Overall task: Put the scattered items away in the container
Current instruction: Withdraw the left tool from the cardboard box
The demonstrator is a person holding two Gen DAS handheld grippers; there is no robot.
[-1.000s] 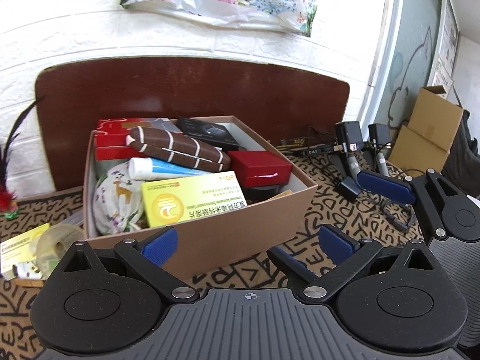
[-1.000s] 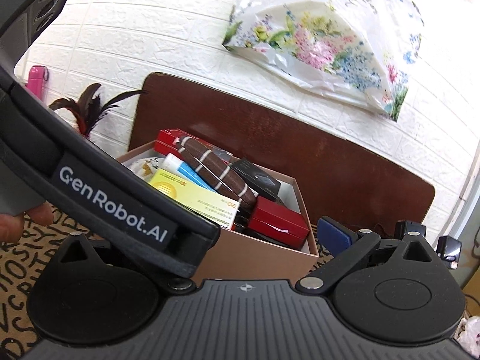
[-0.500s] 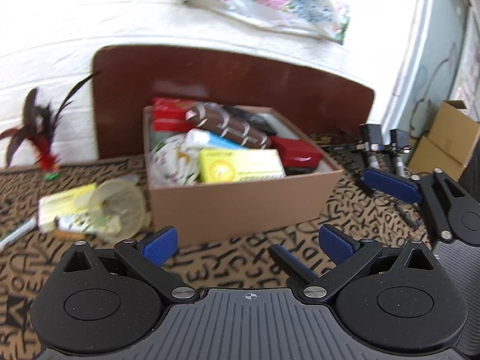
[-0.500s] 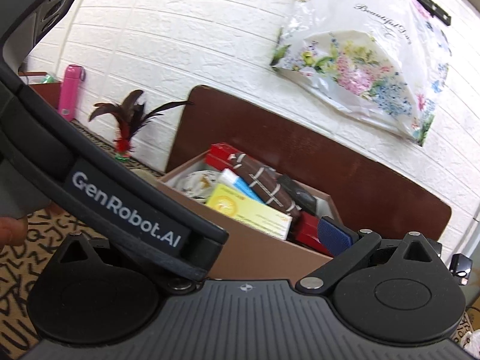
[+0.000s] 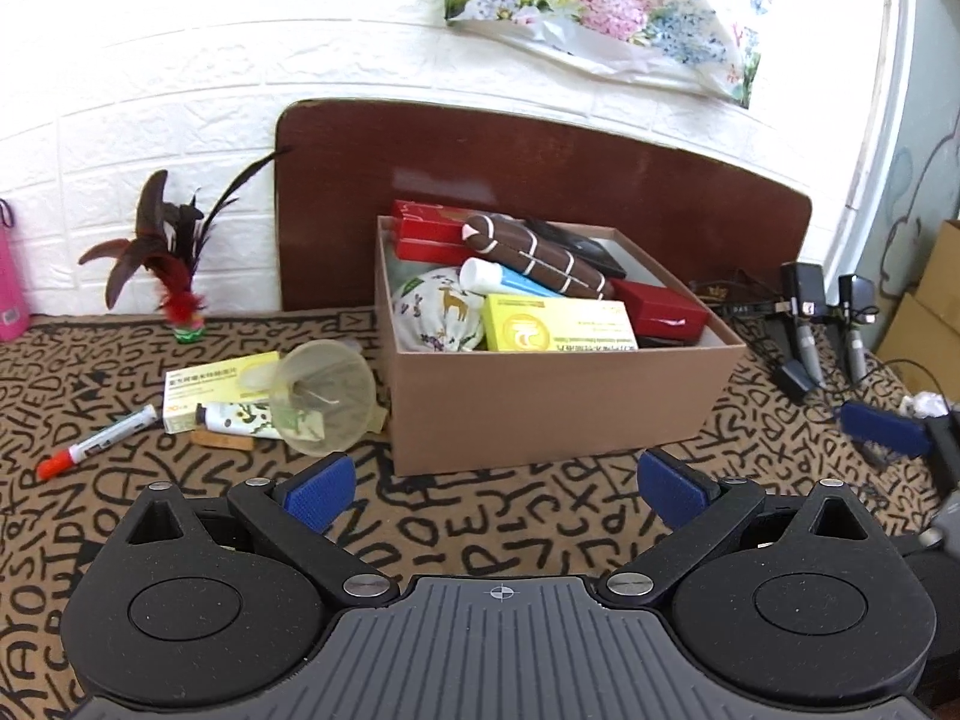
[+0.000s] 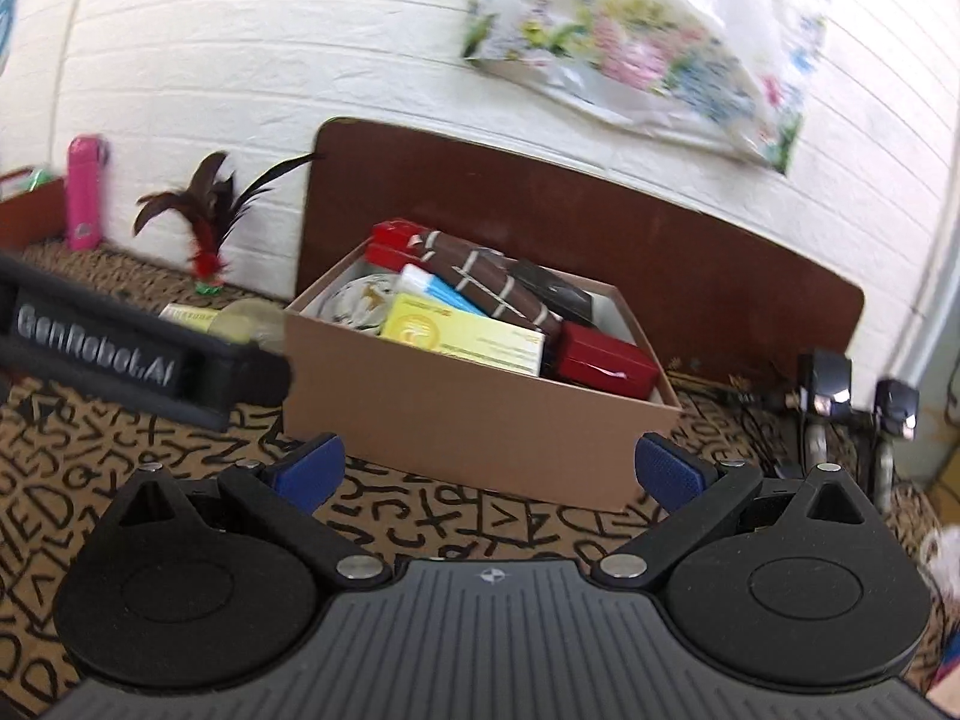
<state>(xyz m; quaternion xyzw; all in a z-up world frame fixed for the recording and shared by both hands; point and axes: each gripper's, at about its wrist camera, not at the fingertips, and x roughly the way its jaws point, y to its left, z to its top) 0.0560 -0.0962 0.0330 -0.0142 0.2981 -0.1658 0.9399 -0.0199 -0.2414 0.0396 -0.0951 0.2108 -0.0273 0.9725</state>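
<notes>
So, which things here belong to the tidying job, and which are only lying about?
Job:
cardboard box
clear funnel
yellow packet
hand-cream tube
marker pen
left gripper, open
right gripper, open

Lying about:
feather shuttlecock
pink bottle
chargers and cables
floral bag

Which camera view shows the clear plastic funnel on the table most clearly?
The left wrist view shows the clear funnel best: it lies whole and sharp, left of the cardboard box, over a yellow carton. In the right wrist view only its blurred top edge shows behind the left gripper's body.
</notes>
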